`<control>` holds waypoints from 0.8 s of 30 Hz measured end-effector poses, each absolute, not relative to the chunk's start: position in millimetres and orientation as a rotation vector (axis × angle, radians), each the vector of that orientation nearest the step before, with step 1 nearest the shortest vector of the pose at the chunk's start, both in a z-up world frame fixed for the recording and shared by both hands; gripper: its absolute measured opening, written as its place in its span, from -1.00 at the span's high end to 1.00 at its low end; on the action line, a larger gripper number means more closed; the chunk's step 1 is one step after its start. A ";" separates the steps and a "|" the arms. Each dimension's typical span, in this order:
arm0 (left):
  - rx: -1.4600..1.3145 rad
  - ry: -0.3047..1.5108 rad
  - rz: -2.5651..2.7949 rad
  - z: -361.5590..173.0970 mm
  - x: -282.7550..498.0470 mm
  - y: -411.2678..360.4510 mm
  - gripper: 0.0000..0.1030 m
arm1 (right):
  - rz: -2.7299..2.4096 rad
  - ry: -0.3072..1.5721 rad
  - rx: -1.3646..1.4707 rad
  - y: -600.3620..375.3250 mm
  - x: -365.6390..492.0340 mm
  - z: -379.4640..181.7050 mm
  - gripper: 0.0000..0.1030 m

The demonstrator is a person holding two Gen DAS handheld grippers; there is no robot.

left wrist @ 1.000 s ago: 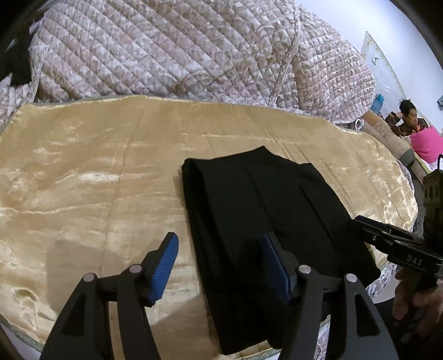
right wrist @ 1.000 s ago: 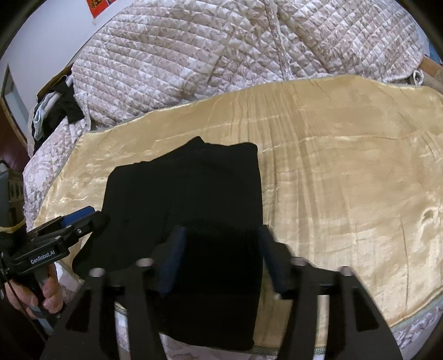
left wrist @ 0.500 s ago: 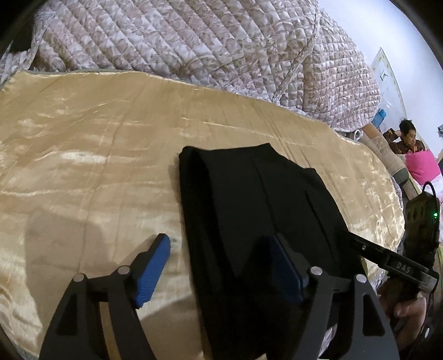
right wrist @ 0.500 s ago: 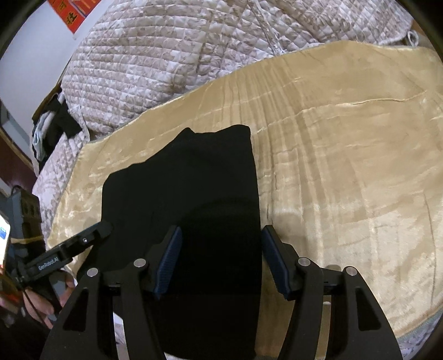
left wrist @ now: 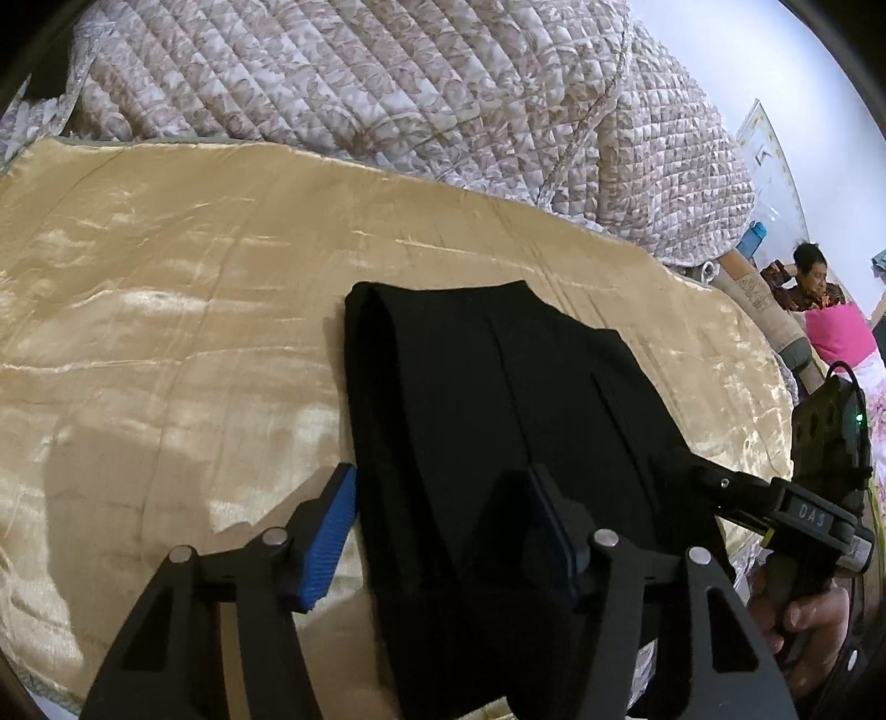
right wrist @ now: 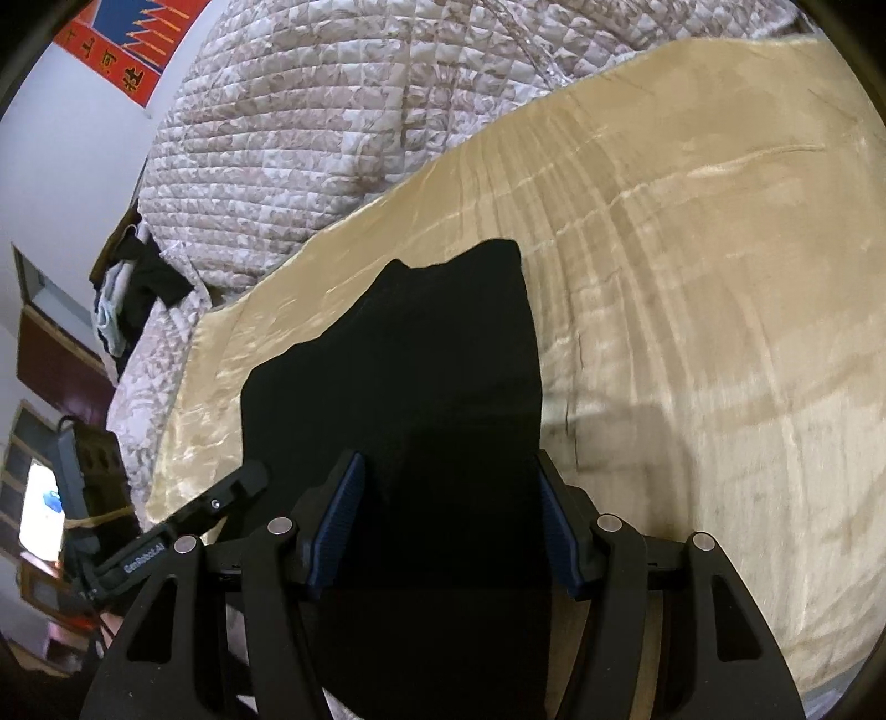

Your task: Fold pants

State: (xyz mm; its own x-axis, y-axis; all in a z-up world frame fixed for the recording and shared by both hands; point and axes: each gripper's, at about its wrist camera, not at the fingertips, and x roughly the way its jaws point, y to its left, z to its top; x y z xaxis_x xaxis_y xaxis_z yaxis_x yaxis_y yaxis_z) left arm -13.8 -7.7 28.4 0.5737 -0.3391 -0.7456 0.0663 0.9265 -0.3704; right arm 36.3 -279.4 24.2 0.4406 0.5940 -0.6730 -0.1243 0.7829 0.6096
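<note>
The black pants lie folded in a narrow stack on the gold satin bedspread, near its front edge. My left gripper is open, its blue pads straddling the stack's near left edge. My right gripper is open over the near right part of the pants. The right gripper also shows in the left wrist view, and the left gripper in the right wrist view. Neither holds cloth.
A quilted floral comforter is heaped along the far side of the bed. A person in pink sits at the far right. Dark clothes hang at the left, by a red poster.
Both grippers have come down and forward towards the near end of the pants. The pants have not moved. Both stay open.
</note>
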 end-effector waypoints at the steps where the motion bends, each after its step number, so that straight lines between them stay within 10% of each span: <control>1: -0.313 0.934 -0.241 27.9 -12.6 -8.3 -0.23 | 0.469 1.026 0.523 -279.7 35.1 24.2 -0.11; 24: -0.331 0.903 -0.243 29.4 -4.5 -9.7 0.24 | 0.425 1.005 0.551 -281.4 46.0 19.2 0.32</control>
